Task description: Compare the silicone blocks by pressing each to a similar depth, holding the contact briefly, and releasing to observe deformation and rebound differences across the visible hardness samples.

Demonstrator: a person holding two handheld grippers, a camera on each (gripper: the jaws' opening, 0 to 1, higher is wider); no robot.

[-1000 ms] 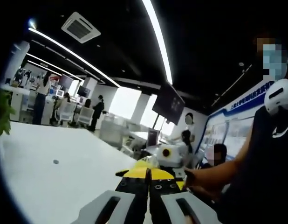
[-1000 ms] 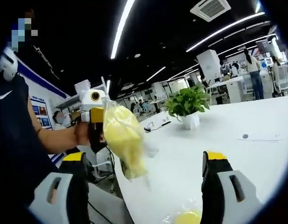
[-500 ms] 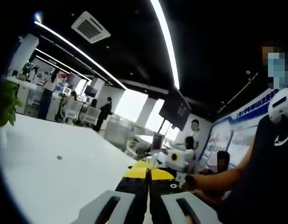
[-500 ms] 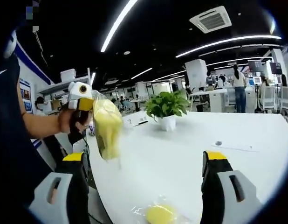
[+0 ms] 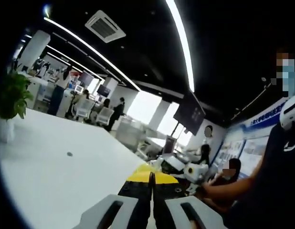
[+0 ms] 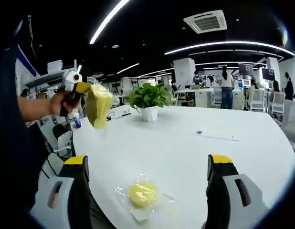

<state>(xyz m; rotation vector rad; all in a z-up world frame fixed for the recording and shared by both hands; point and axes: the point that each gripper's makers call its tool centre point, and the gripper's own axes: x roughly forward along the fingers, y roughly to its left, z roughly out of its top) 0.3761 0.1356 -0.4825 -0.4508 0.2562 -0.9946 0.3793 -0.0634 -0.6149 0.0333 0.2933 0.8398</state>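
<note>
Left gripper [image 6: 85, 90]: clenching a bagged yellow block [image 6: 98, 104], at 10 o'clock in the right gripper view.
Right gripper [image 6: 147, 191]: gaping wide.
Second bagged block [image 6: 141, 194]: lying on the white table [image 6: 185, 152], at 6 o'clock.

Open-plan office: desks [image 6: 200, 97], swivel chairs [image 5: 103, 116], ceiling strip lights [image 5: 182, 45].

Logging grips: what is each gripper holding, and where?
Left gripper pinches the top of a bagged yellow block. Right gripper is open, holding nothing.
</note>
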